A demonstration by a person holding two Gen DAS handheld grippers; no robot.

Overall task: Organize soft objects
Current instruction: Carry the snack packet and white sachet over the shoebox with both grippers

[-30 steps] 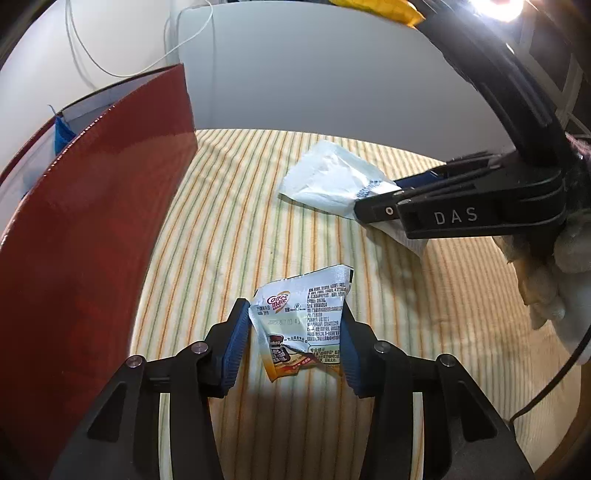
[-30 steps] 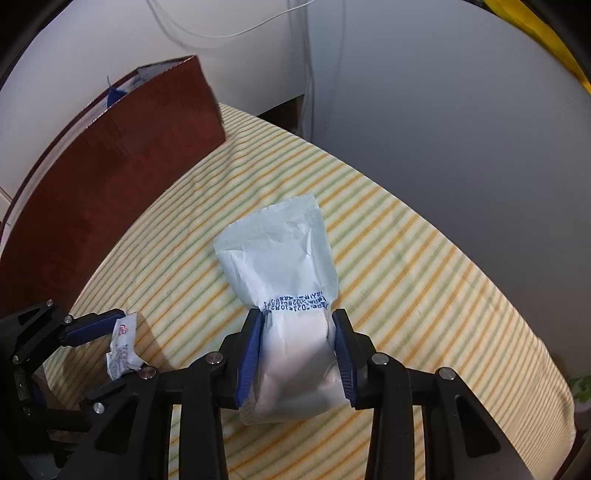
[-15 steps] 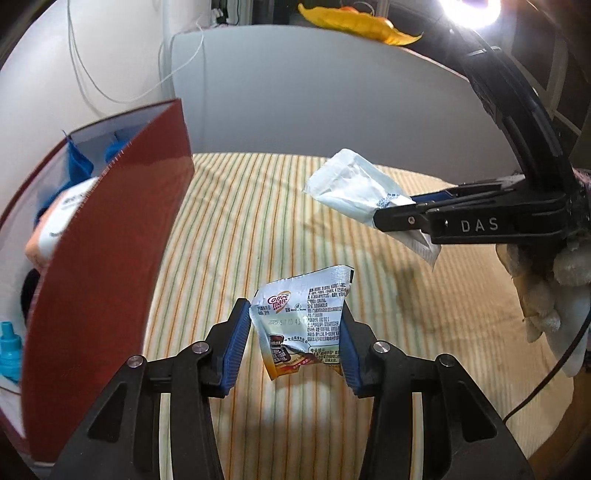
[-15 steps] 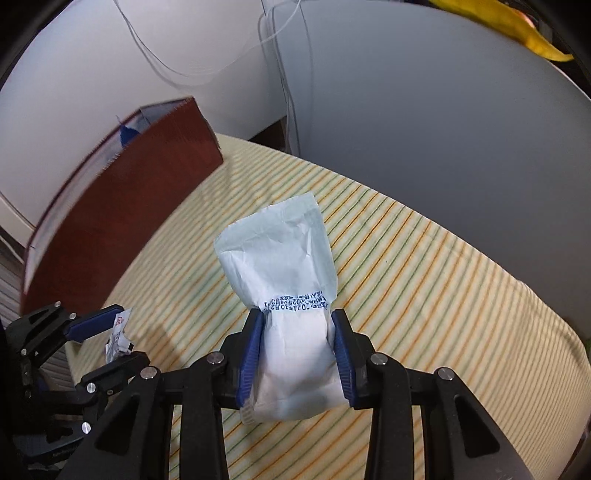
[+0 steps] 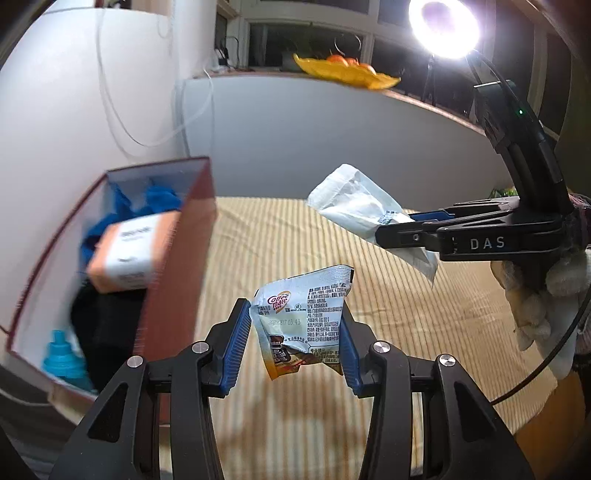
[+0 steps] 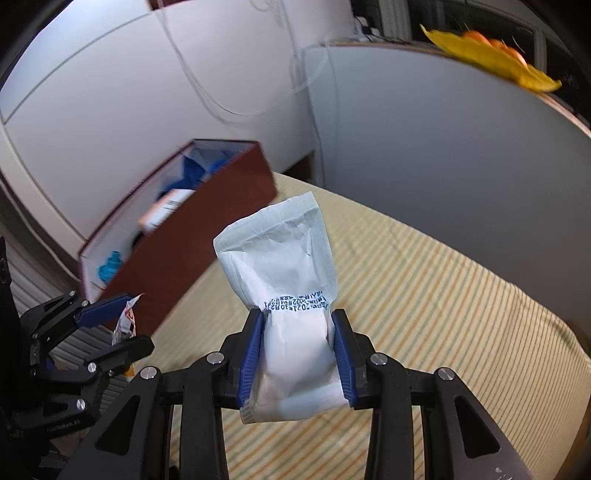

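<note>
My left gripper (image 5: 293, 341) is shut on a Coffee mate sachet (image 5: 303, 317) and holds it above the striped tablecloth (image 5: 280, 236). My right gripper (image 6: 297, 350) is shut on a white soft pouch (image 6: 284, 266), also lifted; the pouch shows in the left wrist view (image 5: 354, 206) at the right. A red-brown box (image 5: 173, 266) stands to the left, open at the top, with blue cloth (image 5: 147, 199), a white and orange pack (image 5: 127, 254) and a teal item (image 5: 62, 358) inside. The box also shows in the right wrist view (image 6: 207, 229), left of the pouch.
A grey partition (image 5: 332, 140) stands behind the table, with a yellow dish of fruit (image 5: 343, 72) on top. A bright lamp (image 5: 445, 26) shines at the upper right. White cables (image 5: 122, 110) hang on the wall. The table's edge runs at the right (image 6: 569, 354).
Both grippers have risen with their packets. The box's inside has come into view at the left, and the room behind the partition now shows.
</note>
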